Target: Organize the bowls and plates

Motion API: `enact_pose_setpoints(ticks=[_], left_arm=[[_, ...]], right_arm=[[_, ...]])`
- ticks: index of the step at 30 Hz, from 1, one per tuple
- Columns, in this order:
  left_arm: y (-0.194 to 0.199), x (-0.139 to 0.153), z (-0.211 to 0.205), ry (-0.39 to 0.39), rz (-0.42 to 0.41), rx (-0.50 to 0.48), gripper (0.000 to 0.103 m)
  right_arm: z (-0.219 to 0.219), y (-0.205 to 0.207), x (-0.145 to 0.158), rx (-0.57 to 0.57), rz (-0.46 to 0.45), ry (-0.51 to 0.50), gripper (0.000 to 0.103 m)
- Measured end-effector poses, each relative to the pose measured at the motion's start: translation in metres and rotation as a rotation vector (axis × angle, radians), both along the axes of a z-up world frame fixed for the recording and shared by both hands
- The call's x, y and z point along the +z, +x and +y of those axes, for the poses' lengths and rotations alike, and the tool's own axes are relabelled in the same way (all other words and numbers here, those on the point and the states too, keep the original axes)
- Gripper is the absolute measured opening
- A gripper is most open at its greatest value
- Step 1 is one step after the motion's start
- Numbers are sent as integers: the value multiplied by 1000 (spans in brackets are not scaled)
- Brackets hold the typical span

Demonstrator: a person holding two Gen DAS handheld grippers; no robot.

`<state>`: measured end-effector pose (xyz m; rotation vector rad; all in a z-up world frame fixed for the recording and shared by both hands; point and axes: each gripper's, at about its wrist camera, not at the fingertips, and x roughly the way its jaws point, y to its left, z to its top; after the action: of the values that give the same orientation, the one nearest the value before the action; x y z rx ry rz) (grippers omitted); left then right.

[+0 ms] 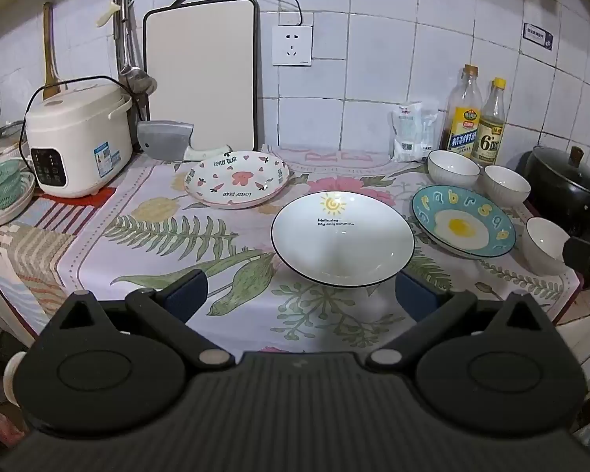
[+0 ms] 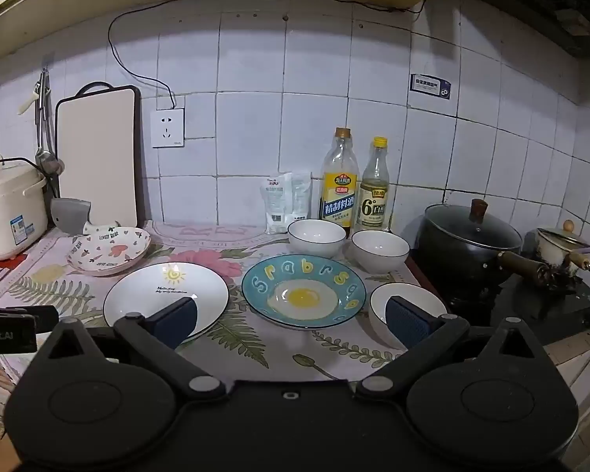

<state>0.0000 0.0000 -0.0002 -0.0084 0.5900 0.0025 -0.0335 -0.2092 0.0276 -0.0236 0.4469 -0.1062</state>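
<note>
Behind right tool [image 2: 291, 320], bowl [image 2: 407, 310] half hidden.

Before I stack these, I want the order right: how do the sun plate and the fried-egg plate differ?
1. The sun plate is plain white with a small yellow sun and a line of text; the fried-egg plate is teal with a large egg and letters round the rim.
2. The sun plate lies left of the fried-egg plate, apart from it.
Both are round, empty, right side up on the floral cloth.
</note>
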Motion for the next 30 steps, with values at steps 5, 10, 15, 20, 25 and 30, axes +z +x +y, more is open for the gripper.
enact_pose_setpoints(ticks=[5, 10, 15, 20, 25, 30], left_arm=[[2, -2, -6, 16, 14, 6, 103], [1, -2, 1, -36, 11, -15, 103], [-9, -5, -5, -2, -21, -11, 103], [-13, -2, -3, -37, -53, -21, 103], [-13, -6, 0, -34, -42, -9, 103], [-12, -8, 2, -19, -33, -4, 103]], right_arm=[[1, -1, -1, 6, -20, -17, 103], [2, -6, -5, 16, -24, -25, 103], [-2, -6, -4, 16, -17, -10, 103], [-2, -4, -5, 4, -20, -17, 103], [-3, -3, -8, 4, -22, -15, 103], [-1, -5, -10, 14, -31, -12, 103]])
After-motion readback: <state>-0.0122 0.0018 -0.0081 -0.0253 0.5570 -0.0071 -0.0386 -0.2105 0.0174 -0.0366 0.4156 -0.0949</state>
